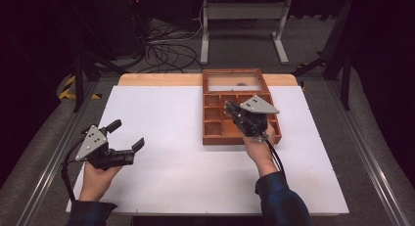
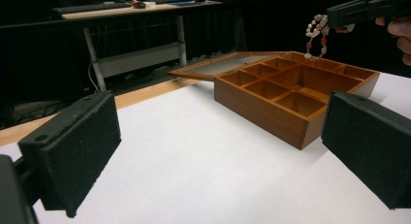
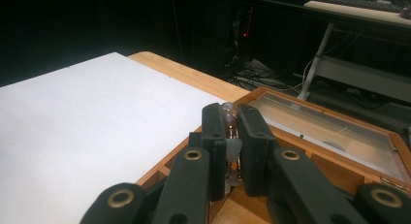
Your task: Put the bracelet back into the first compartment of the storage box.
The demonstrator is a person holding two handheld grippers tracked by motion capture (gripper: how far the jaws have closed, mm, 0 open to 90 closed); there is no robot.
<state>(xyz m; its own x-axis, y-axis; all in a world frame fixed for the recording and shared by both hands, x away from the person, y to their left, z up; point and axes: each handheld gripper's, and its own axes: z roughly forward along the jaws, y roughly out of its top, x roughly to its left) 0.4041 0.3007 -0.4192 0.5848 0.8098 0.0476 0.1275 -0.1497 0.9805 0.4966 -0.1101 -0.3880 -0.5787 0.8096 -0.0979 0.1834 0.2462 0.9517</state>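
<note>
1. From the high view we see our right gripper point(image 1: 229, 108) over the wooden compartment box point(image 1: 214, 129); our left gripper point(image 1: 128, 135) is spread.
2. The left gripper view reveals a beaded bracelet point(image 2: 316, 36) dangling above the box.
3. In the right gripper view, our jaws pinch the beads.

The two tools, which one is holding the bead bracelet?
The right tool, shut on the bead bracelet above the wooden box; the left tool is open, holding nothing.
</note>
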